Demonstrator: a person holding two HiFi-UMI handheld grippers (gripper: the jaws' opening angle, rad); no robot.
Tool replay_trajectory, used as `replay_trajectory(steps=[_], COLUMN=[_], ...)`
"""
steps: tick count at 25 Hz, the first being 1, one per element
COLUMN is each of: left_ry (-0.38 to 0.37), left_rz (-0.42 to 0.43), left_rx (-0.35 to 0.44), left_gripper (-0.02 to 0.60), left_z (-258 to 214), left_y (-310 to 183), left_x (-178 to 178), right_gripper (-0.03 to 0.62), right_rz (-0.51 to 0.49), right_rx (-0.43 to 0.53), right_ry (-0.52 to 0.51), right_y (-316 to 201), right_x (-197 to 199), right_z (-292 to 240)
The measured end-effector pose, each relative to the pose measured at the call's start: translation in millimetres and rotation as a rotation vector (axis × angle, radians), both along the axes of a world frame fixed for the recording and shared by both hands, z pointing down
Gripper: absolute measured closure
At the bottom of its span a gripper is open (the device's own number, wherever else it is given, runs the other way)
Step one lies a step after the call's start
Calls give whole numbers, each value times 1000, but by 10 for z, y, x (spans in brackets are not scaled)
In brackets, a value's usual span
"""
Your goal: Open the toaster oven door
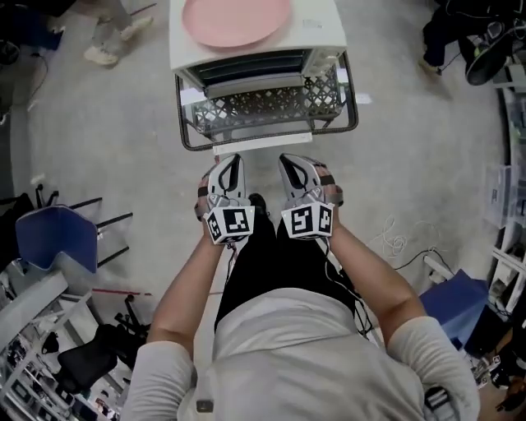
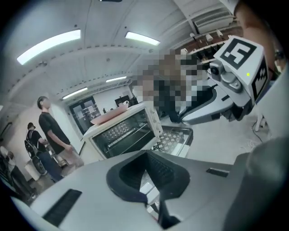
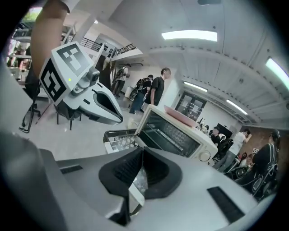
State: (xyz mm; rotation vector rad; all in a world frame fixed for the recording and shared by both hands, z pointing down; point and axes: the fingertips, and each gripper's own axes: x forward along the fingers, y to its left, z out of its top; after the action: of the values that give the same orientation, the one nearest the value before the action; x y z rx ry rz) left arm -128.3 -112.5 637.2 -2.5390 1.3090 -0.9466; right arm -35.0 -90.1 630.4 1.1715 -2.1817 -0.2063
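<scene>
floor [image 1: 90,131]: grey | blue chair [image 1: 53,234]: head view left | strip lights [image 2: 48,45]: lit overhead | bystanders [image 2: 50,131]: standing behind

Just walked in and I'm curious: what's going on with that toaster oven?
A person holds the left hand-held gripper and the right hand-held gripper in front of a white toaster oven. Its door is already folded down open, and a pink plate sits on top. Both hand-held grippers are shut, empty and clear of the door.

On toaster oven [image 1: 322,31], plate [image 1: 237,20]; door [image 1: 267,111] flat before it.
</scene>
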Motion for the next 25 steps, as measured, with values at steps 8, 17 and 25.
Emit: replay_trajectory(steps=[8,17,25], left_ry=[178,387,511], left_rz=[58,110,98], left_rx=[4,8,18], left_gripper=[566,566,566], left_z=[-1071,-2039,-2553], left_y=[113,351,750], left_x=[-49,-397,-431], right_gripper=[574,576,576], right_rz=[-16,-5,-75], right_rx=[70,82,87], right_ry=[-89,-252,-293], right_y=[56,417,811], right_x=[-130,-308,-350], right_z=[-1146,-2078,-2470])
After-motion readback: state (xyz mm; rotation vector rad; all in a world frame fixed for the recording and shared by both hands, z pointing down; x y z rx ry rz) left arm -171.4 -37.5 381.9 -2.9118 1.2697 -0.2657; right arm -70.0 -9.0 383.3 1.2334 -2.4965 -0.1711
